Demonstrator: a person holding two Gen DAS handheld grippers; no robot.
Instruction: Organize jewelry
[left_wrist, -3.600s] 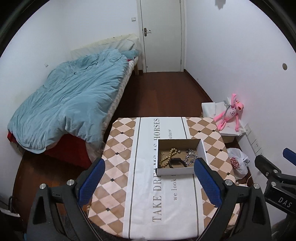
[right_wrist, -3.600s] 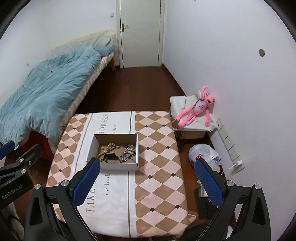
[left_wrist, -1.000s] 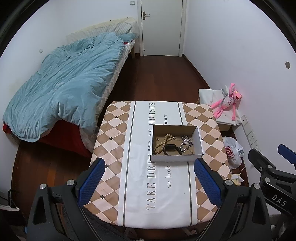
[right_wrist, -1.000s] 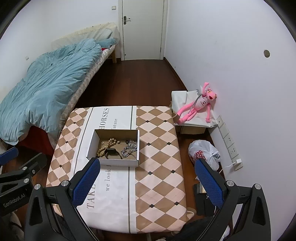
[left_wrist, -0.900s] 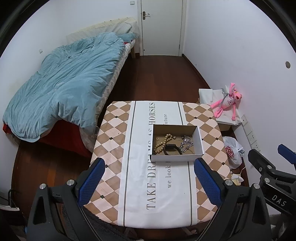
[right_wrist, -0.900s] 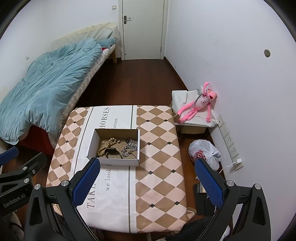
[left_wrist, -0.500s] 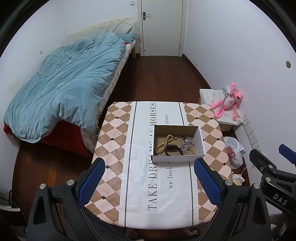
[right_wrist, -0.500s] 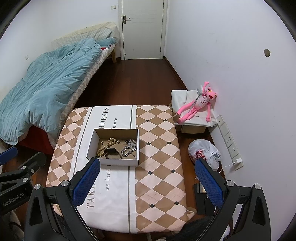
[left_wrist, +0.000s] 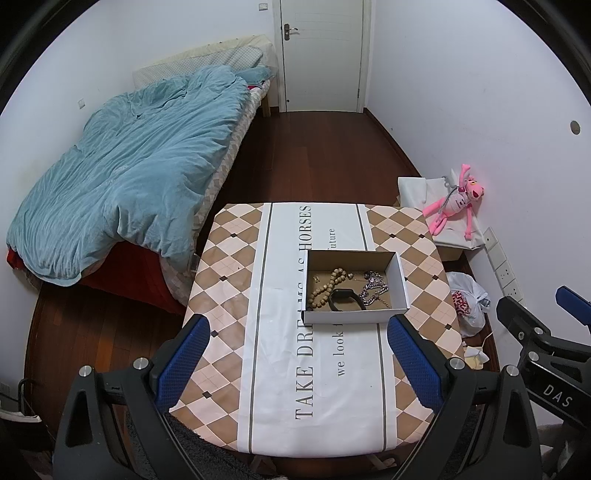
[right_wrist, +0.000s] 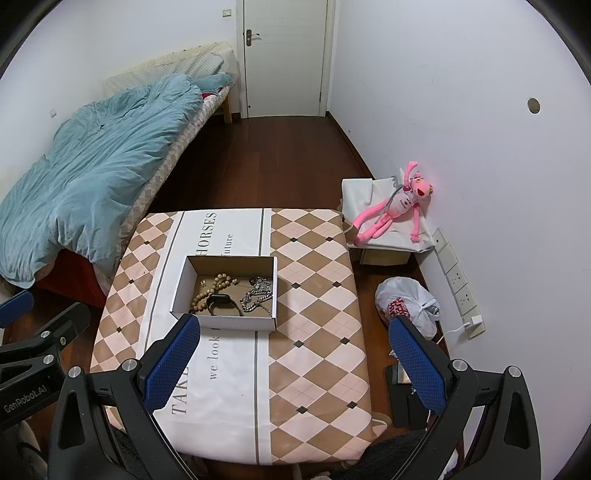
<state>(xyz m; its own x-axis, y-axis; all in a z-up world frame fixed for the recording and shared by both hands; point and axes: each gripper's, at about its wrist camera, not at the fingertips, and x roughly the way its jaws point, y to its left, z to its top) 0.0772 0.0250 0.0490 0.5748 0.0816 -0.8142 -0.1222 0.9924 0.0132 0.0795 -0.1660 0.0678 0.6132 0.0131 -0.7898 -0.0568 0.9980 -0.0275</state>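
An open white cardboard box (left_wrist: 400, 282) (right_wrist: 181, 288) sits on the table (left_wrist: 236, 280) (right_wrist: 317, 295). Inside lie a wooden bead bracelet (left_wrist: 327, 287) (right_wrist: 210, 286), a black wristband (left_wrist: 345, 299) (right_wrist: 221, 303) and a silver chain (left_wrist: 375, 286) (right_wrist: 258, 291). My left gripper (left_wrist: 298, 356) is open and empty, held high above the table's near side. My right gripper (right_wrist: 293, 354) is open and empty, also high above the table, to the right of the box. The right gripper's side shows in the left wrist view (left_wrist: 543, 350).
A bed with a blue duvet (left_wrist: 129, 177) stands left of the table. A pink plush toy (left_wrist: 456, 205) lies on a white-covered box by the right wall. A white plastic bag (right_wrist: 408, 301) sits on the floor. A door (left_wrist: 321, 55) is at the back.
Both grippers have risen and pulled back since 3.6 s ago, so the table looks smaller and lower. Over the last second the views shift only slightly. Jaws stay open.
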